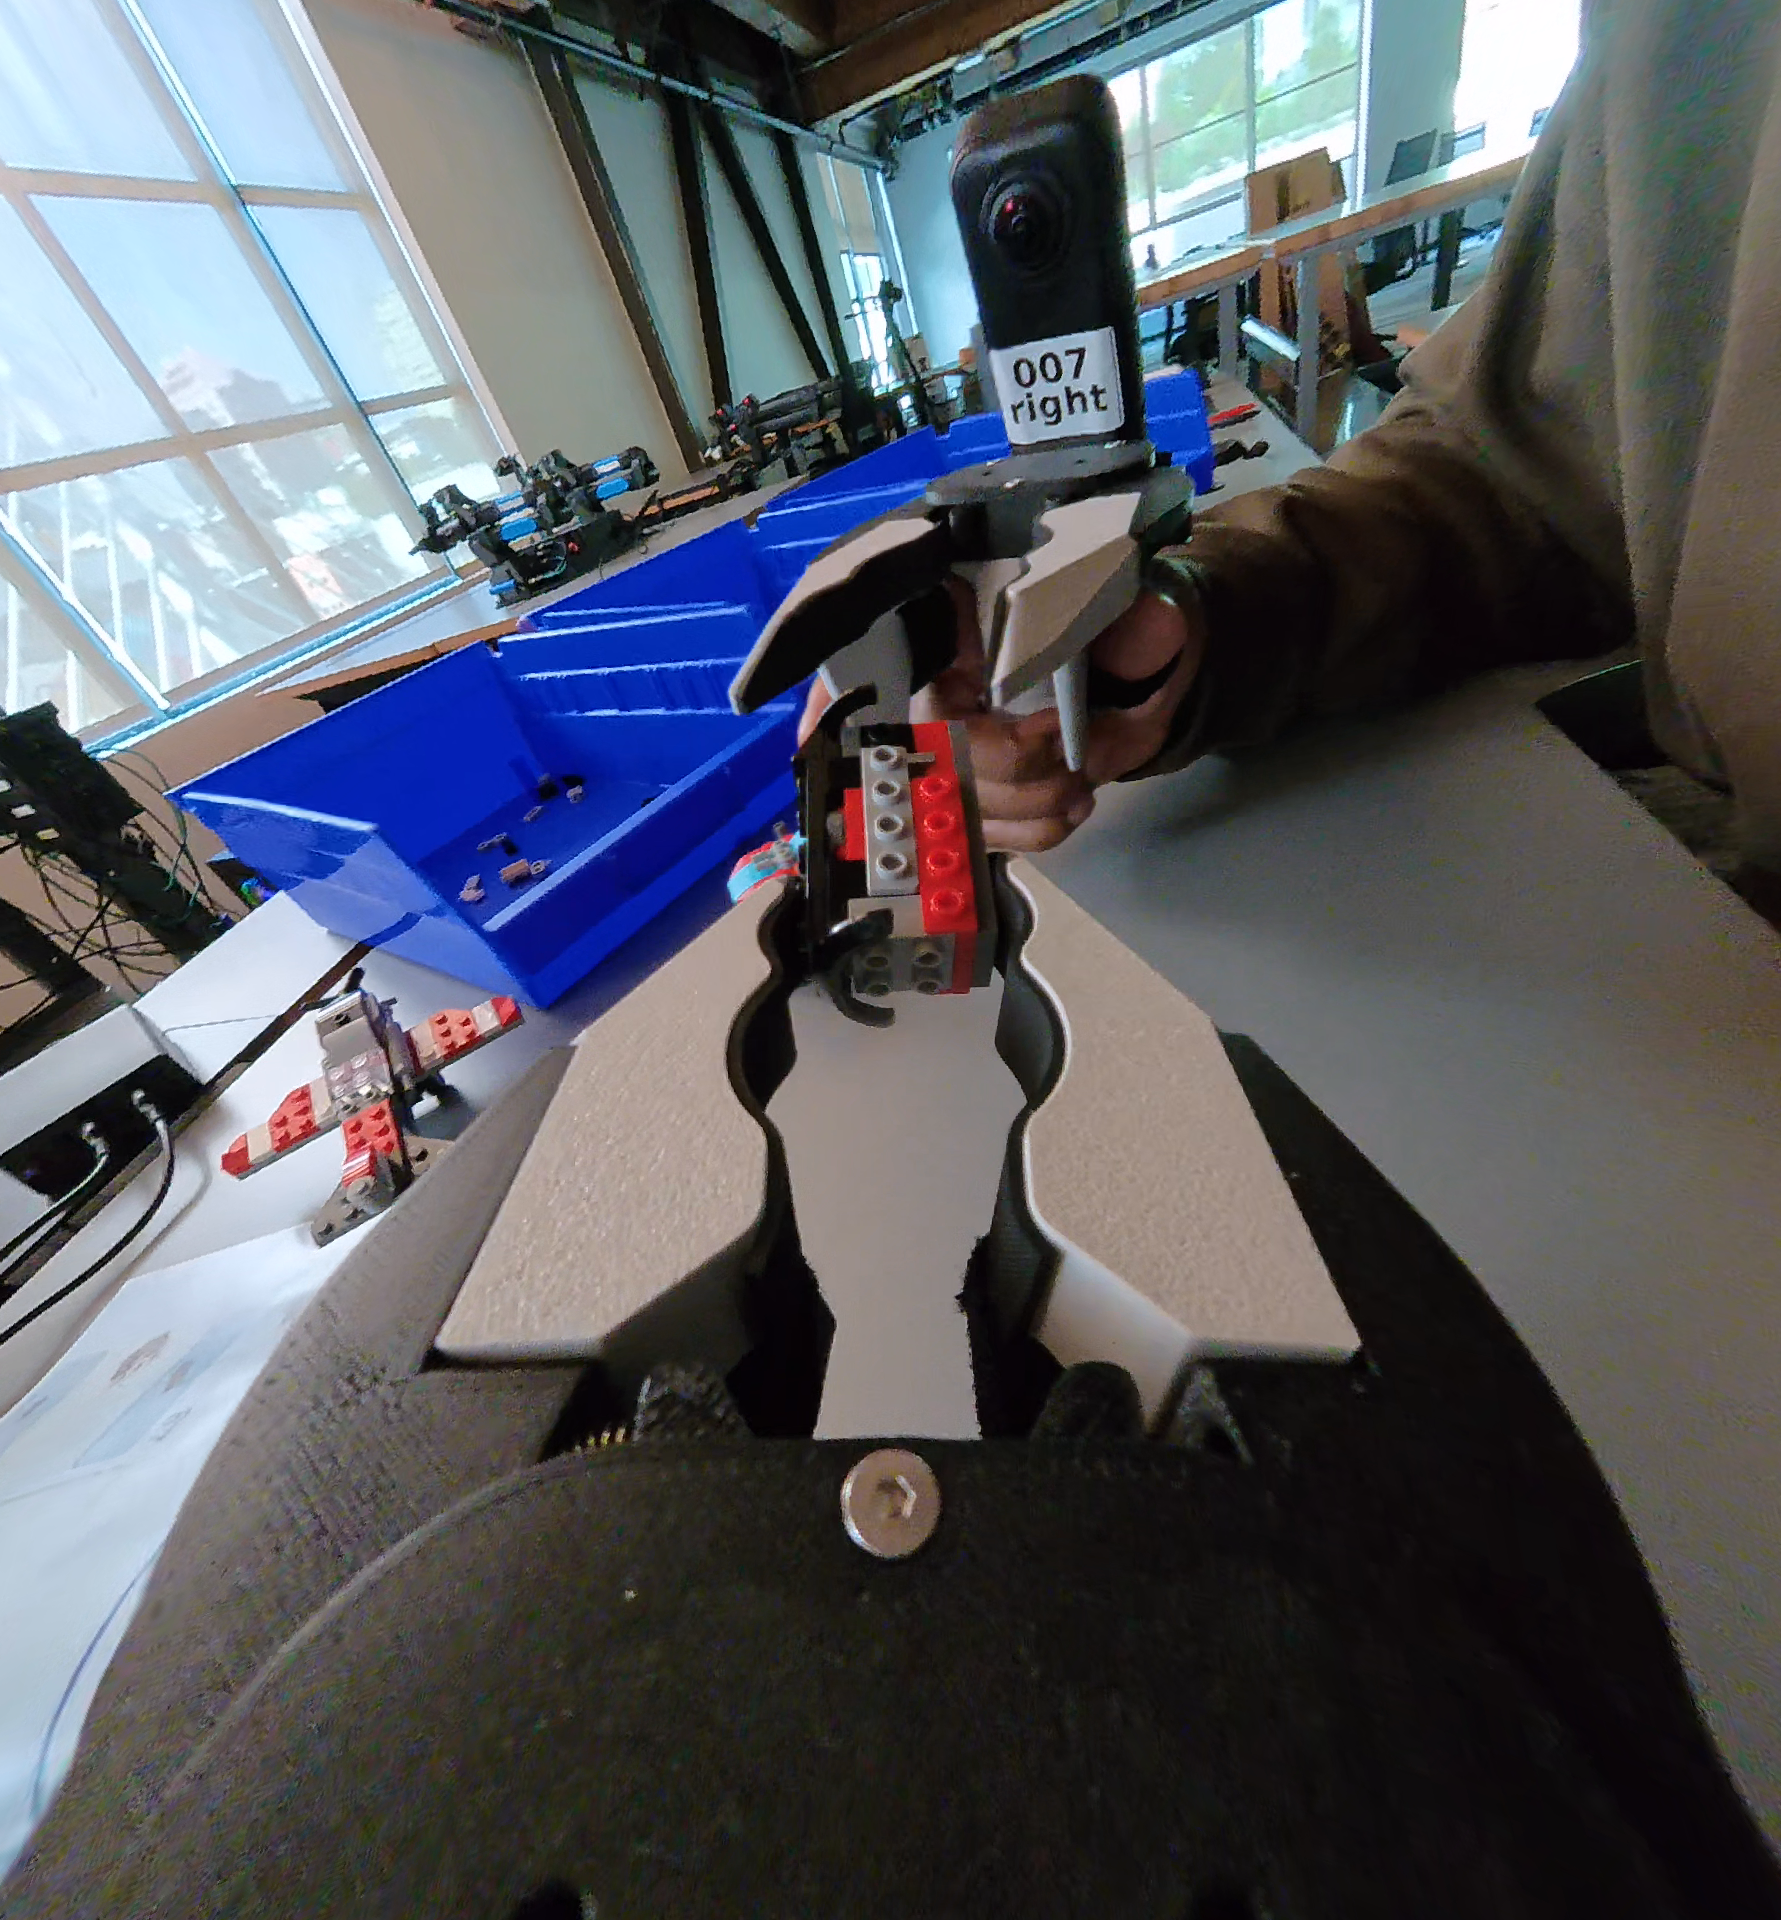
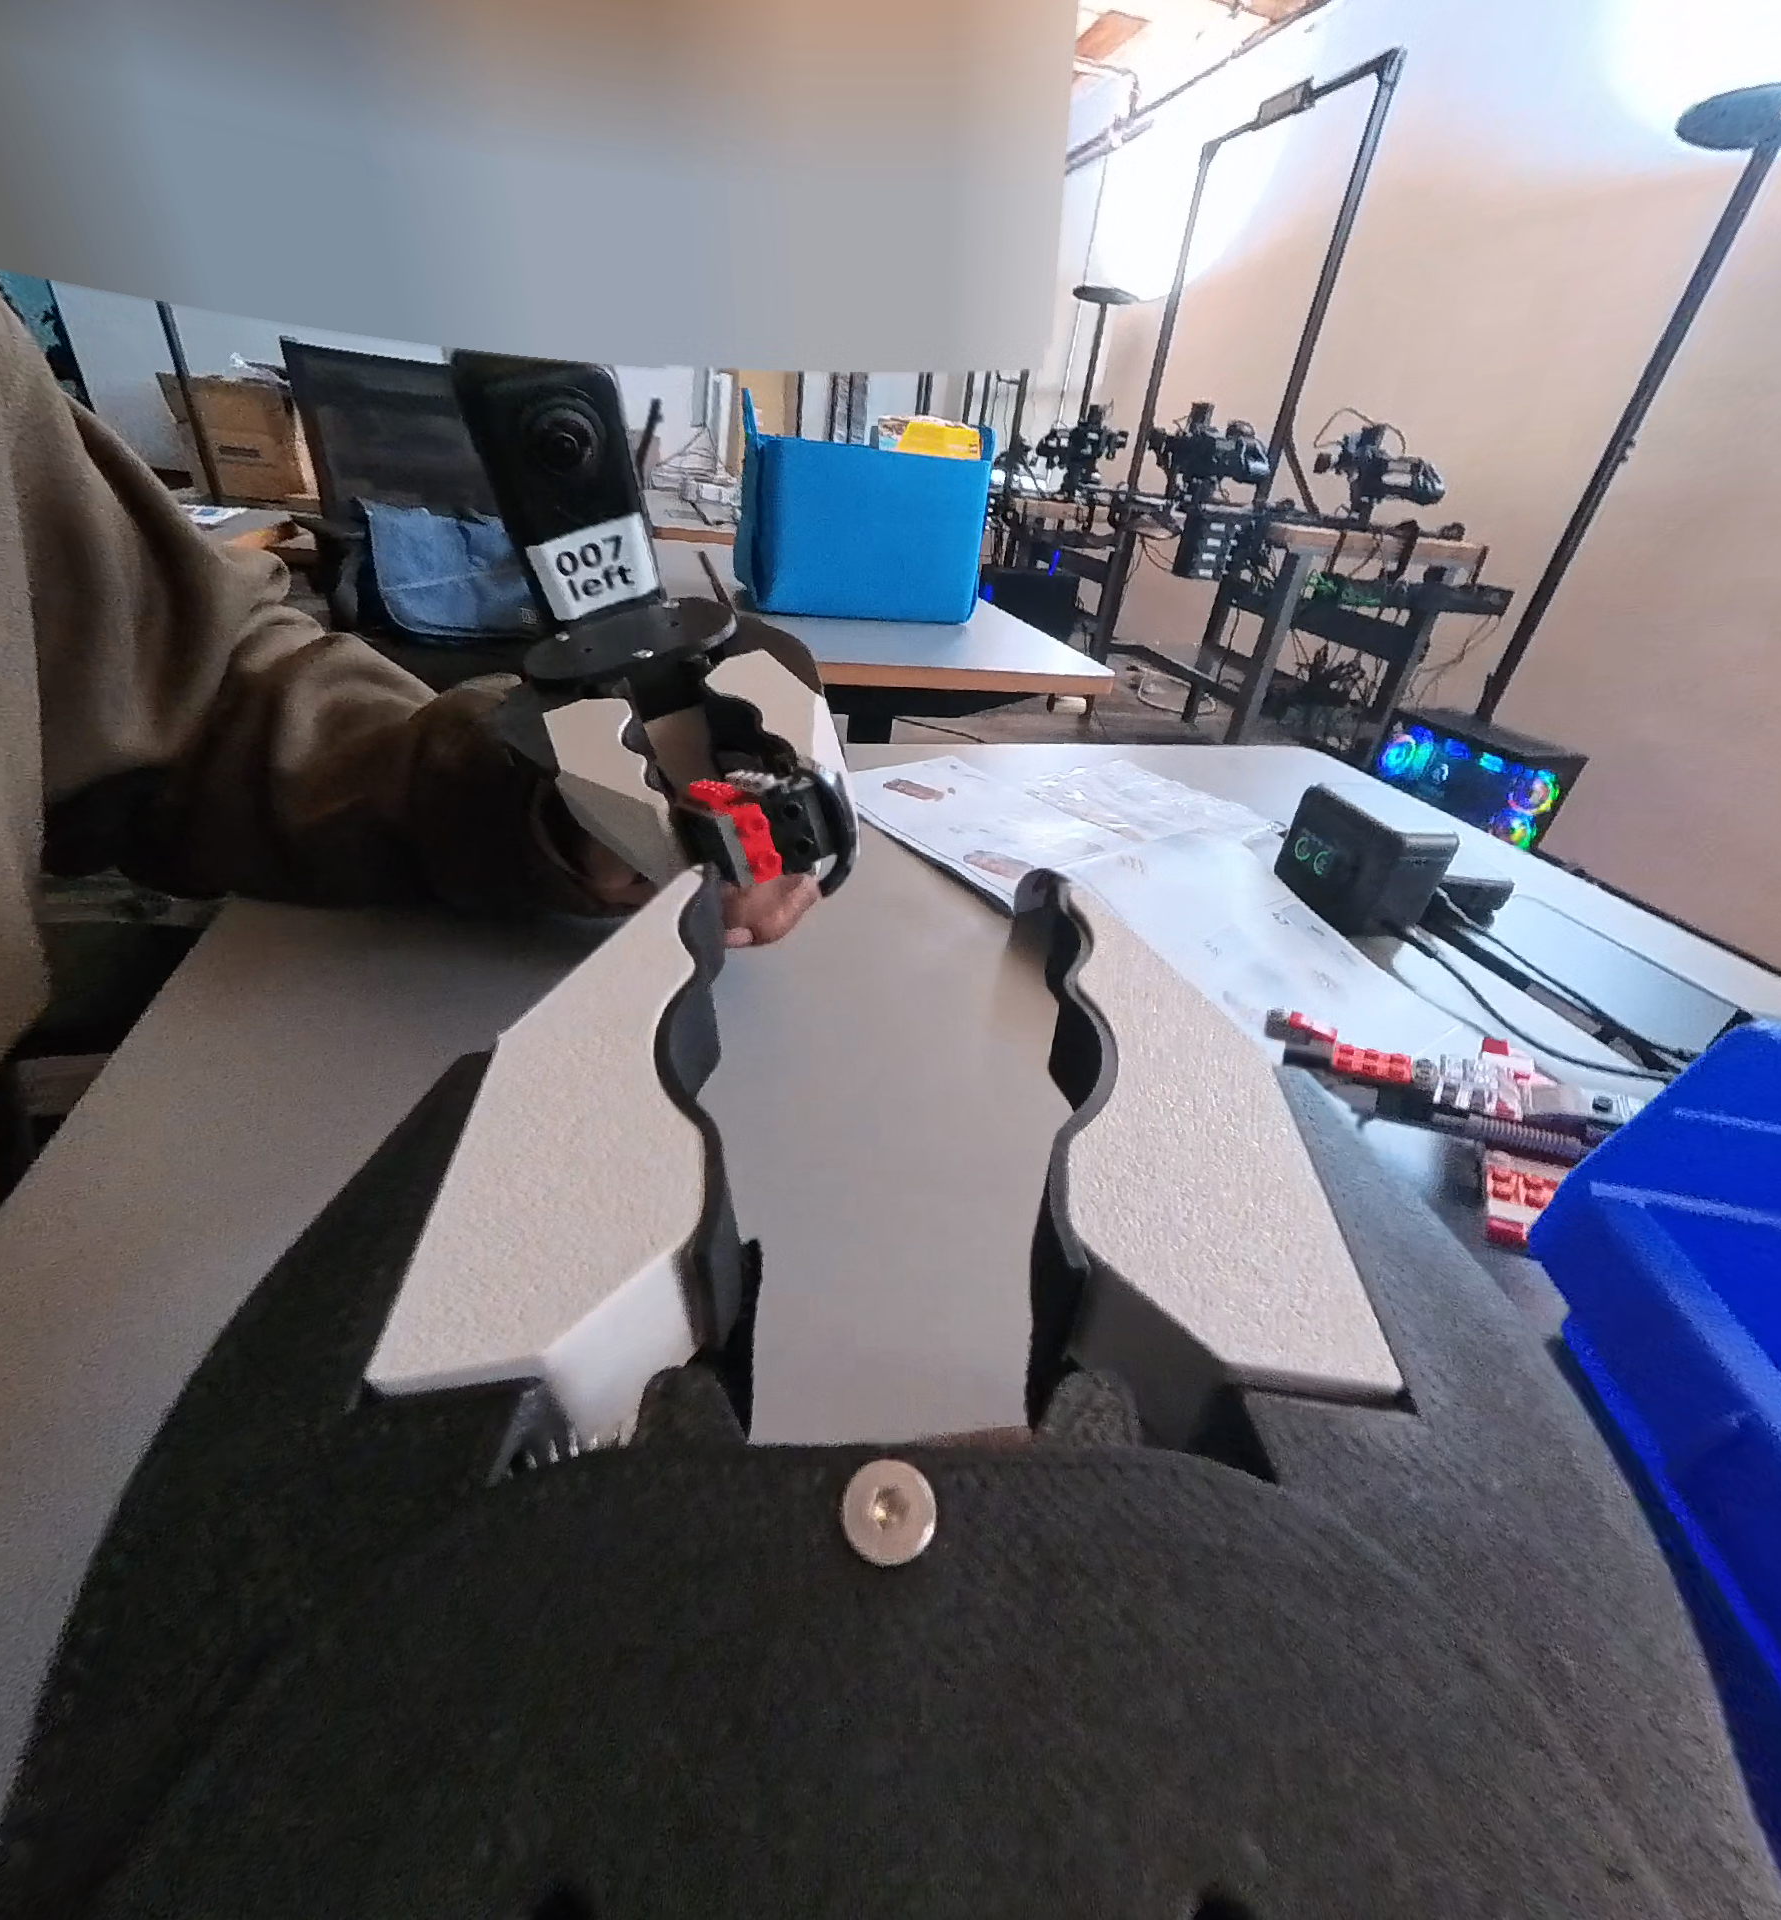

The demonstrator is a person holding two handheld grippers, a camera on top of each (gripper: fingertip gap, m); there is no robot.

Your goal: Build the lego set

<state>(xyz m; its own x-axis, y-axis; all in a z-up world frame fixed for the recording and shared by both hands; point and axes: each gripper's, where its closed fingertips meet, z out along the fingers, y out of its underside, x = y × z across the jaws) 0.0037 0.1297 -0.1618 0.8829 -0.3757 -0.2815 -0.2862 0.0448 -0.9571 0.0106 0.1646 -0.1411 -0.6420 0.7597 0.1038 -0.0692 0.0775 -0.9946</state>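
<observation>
Grey tabletop point(image 2: 242, 1039) lies beneath both grippers. Left gripper point(image 1: 891, 935) clamps a red, grey and black brick block point(image 1: 907, 862) between its fingertips. Right gripper point(image 2: 881, 904) faces it with fingers spread and empty, one fingertip just beside the block.

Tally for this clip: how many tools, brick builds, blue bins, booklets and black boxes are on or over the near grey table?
Tools: 2, the left tool clamped on a brick block, the right tool open.
Brick builds: 2, the red, grey and black block and the red and white plane.
Blue bins: 1.
Booklets: 1.
Black boxes: 1.
Total: 7
</observation>
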